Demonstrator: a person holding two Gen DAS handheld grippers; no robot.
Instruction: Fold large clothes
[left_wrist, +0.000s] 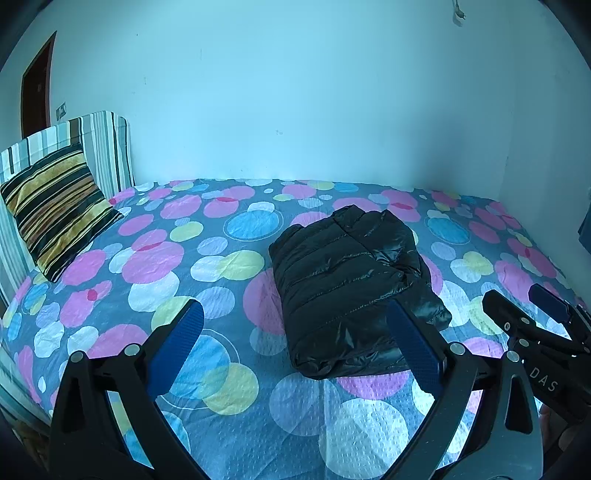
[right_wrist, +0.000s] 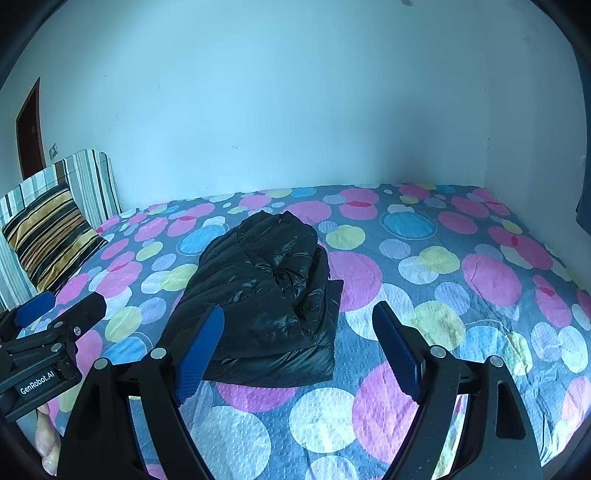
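A shiny black puffer jacket (left_wrist: 351, 284) lies folded into a compact bundle on the bed; it also shows in the right wrist view (right_wrist: 266, 295). My left gripper (left_wrist: 295, 321) is open and empty, held above the bed just in front of the jacket's near left edge. My right gripper (right_wrist: 299, 325) is open and empty, held in front of the jacket's near right corner. The right gripper shows at the right edge of the left wrist view (left_wrist: 528, 314), and the left gripper at the left edge of the right wrist view (right_wrist: 59, 310).
The bed has a grey sheet with coloured circles (left_wrist: 166, 258). A striped cushion (left_wrist: 55, 206) leans on a striped headboard (left_wrist: 99, 144) at the far left. A pale wall (left_wrist: 295, 92) runs behind the bed, with a dark door (left_wrist: 35, 85) at far left.
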